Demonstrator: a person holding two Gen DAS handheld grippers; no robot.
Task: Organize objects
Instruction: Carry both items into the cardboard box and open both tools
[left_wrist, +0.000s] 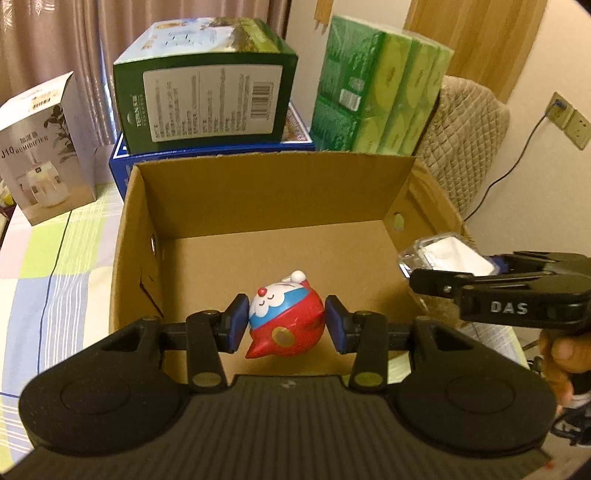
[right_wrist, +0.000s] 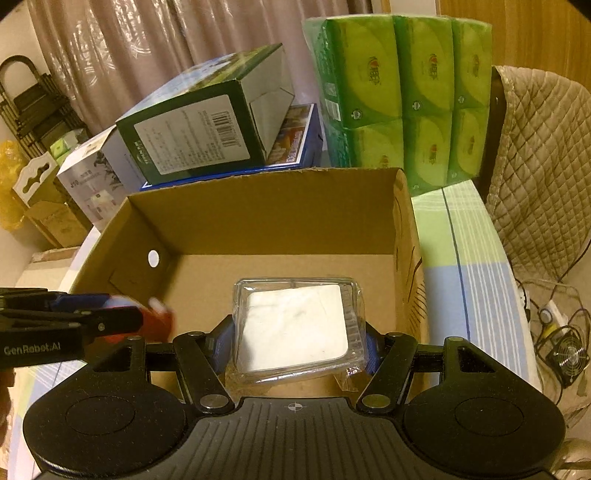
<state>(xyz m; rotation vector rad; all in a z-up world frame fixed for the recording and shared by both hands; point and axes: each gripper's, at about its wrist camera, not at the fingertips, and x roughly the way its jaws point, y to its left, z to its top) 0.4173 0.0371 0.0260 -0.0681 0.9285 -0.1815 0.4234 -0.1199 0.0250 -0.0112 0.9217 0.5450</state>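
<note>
- Cardboard box (left_wrist: 258, 206) is the target; its floor looks bare.
- Left gripper (left_wrist: 284, 325) holds the red-and-blue toy (left_wrist: 284, 321) over the near edge, pads apart from it on one side.
- Right gripper (right_wrist: 295, 339) is clamped on a clear case (right_wrist: 295, 328) above the right wall.
- Next: lower and release inside.
- Stacked cartons (left_wrist: 207, 96) and green tissue packs (left_wrist: 380, 92) crowd the far edge.

The toy (left_wrist: 284, 321) is red, white and blue. The big box (left_wrist: 266, 192) is plain brown. The tablecloth (left_wrist: 55, 258) has squares — green, blue and white. The tissue packs (left_wrist: 384, 88) are bright green — the curtain (right_wrist: 129, 48) is pinkish brown.
</note>
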